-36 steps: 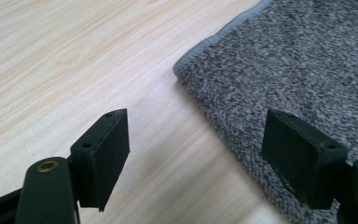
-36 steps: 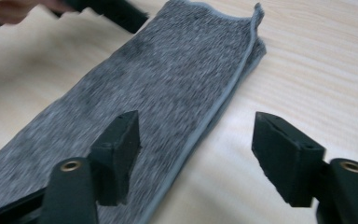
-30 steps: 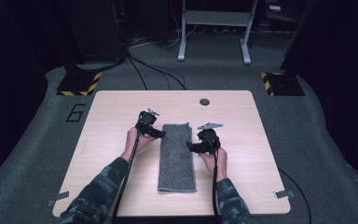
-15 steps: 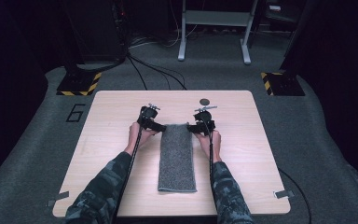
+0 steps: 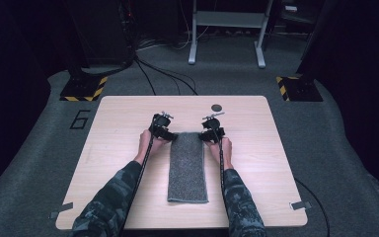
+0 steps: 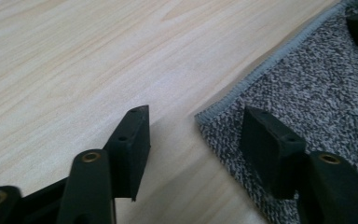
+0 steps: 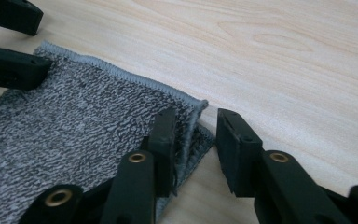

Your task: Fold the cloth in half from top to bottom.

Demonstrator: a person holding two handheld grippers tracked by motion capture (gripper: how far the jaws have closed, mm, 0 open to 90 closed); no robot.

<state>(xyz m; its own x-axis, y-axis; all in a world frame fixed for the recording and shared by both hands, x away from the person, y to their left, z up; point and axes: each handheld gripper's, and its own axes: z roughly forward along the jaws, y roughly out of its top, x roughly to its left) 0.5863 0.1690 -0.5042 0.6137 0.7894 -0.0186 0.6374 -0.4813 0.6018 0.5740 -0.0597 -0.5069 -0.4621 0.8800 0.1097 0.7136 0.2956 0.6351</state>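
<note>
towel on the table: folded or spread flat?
Folded. The grey towel lies as a narrow strip, and at its far corner the right gripper view shows two layers, the upper one lifted off the lower.

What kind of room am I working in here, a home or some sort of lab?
Most likely a lab or recording studio. A bare wooden table stands on grey carpet with a painted number 6, hazard-striped base plates sit at the far corners, and cables trail to a metal stand.

Towel [image 5: 187,165] on table [image 5: 113,148], grippers flanking.
</note>
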